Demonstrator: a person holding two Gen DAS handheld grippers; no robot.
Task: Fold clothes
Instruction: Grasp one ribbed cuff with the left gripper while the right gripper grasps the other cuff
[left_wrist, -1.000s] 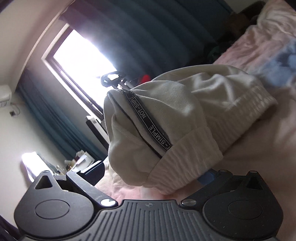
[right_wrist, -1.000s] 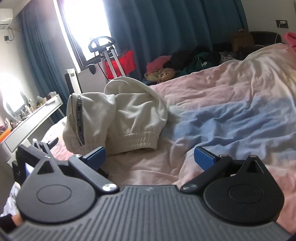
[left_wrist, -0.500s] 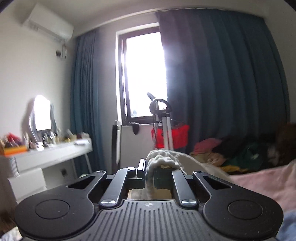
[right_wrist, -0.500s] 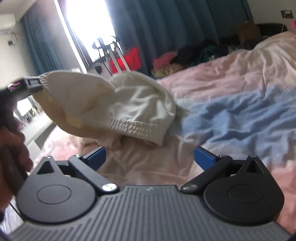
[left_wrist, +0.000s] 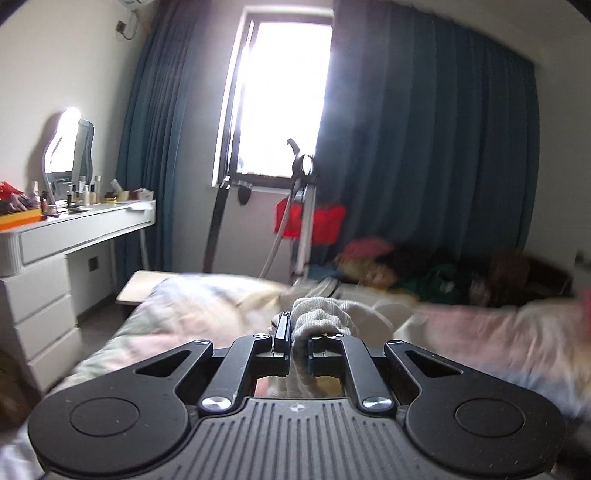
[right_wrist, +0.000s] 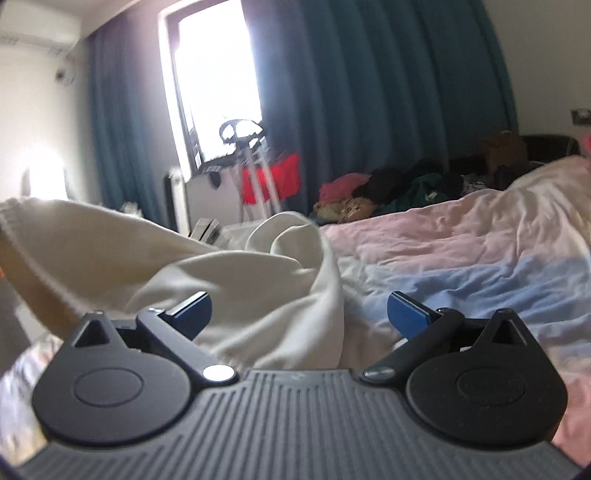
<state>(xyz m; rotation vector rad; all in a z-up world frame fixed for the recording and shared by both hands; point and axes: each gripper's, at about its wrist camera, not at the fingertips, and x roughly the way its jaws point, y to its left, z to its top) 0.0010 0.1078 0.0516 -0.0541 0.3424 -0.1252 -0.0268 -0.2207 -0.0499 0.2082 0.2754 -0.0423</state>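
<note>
Left gripper (left_wrist: 298, 345) with jaws pressed together on a bunched ribbed edge of the cream garment (left_wrist: 321, 317), the knit fold standing up between the black fingers and trailing back beneath the gripper body. Beyond it, more of the same pale cloth lying blurred across the bed (left_wrist: 517, 332), whose cover runs pink and pale. Right gripper (right_wrist: 299, 314) with jaws wide apart, blue pads (right_wrist: 408, 312) on either side, nothing clamped; cream garment (right_wrist: 236, 280) draped loosely across the lower left of the right wrist view, one fold lying in the gap between the spread fingers, a stitched hem raised at far left (right_wrist: 22, 236). Whether the cloth touches the left-hand pad, unclear. Bed cover (right_wrist: 480, 258) pink with a blue band, wrinkled, stretching off to the right of the garment. At the back of the room, dark teal curtains (left_wrist: 424, 147) flanking a bright window (left_wrist: 280, 99); below the window a metal-framed stand with red cloth on it (left_wrist: 310, 221). A heap of mixed clothes (right_wrist: 388, 192) at the far side of the bed, under the curtains. White dresser tabletop (left_wrist: 81, 221) at the left wall, carrying bottles and a mirror (left_wrist: 68, 144). Much of the left wrist view smeared by motion.
</note>
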